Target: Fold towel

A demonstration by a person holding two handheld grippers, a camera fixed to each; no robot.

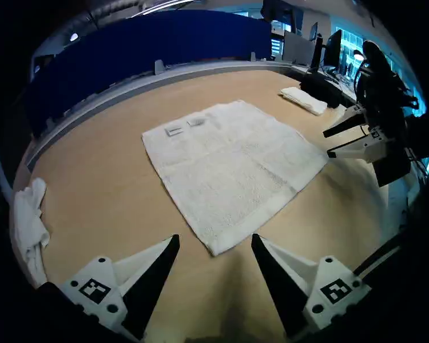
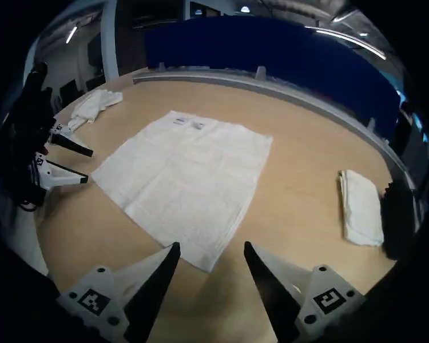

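- Towel (image 1: 231, 166), in the left gripper view, lies spread flat on the wooden table (image 1: 100, 194). One corner points into the gap of the left gripper (image 1: 214, 237), whose fingers stand wide apart and hold nothing.
- Across the cloth, the right gripper (image 1: 328, 144) hangs just beside the neighbouring corner, its fingers likewise parted and empty. A folded towel (image 1: 303, 100) rests well beyond it, and a crumpled cloth (image 1: 28, 223) lies at the table's left edge.
- Two small tags (image 1: 183, 127) mark the far edge, opposite the hem that runs between the two grippers.
- In the right gripper view, the same towel reaches its nearest corner between the right gripper's open fingers. The left gripper waits near the next corner along that hem.
- The step in hand looks like taking both near corners. Each gripper should come down squarely over its own corner and close on the hem itself, not on loose pile.
- Fingers that skid along the table could shove the corner inward and wrinkle the sheet.
- Both corners are best raised together and level, then carried toward the tagged edge so the edges meet evenly.
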